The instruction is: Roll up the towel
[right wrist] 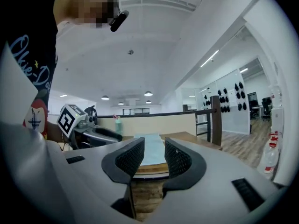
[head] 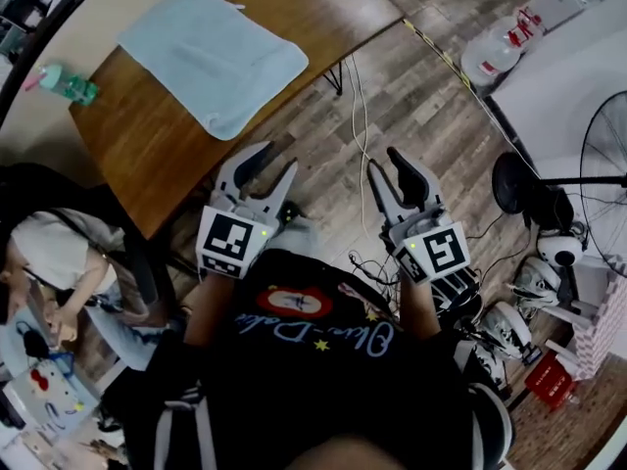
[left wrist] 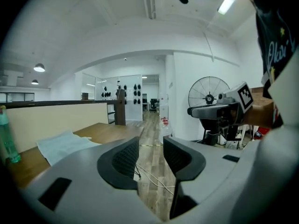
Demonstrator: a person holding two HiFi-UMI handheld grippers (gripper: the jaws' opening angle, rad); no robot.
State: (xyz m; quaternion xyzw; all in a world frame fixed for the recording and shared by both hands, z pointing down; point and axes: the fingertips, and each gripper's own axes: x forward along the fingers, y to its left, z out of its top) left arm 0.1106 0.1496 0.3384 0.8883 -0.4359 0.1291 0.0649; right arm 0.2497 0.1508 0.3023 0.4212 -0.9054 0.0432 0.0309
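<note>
A light blue towel [head: 211,52] lies spread flat on the wooden table [head: 157,155], apart from both grippers. My left gripper [head: 272,162] hovers just off the table's near edge, over the floor, open with nothing between its jaws. My right gripper [head: 385,162] hangs to its right, also over the floor, open and empty. In the left gripper view the jaws [left wrist: 150,150] frame bare floor, with the towel [left wrist: 63,143] off to the left. In the right gripper view the jaws [right wrist: 154,155] point at the table edge, and the towel [right wrist: 153,146] shows far off between them.
A green bottle [head: 67,83] stands at the table's left end. Loose cables [head: 362,135] run over the wood floor under the grippers. A standing fan [head: 607,179] and shoes [head: 534,282] are at the right. A seated person [head: 49,253] is at the left.
</note>
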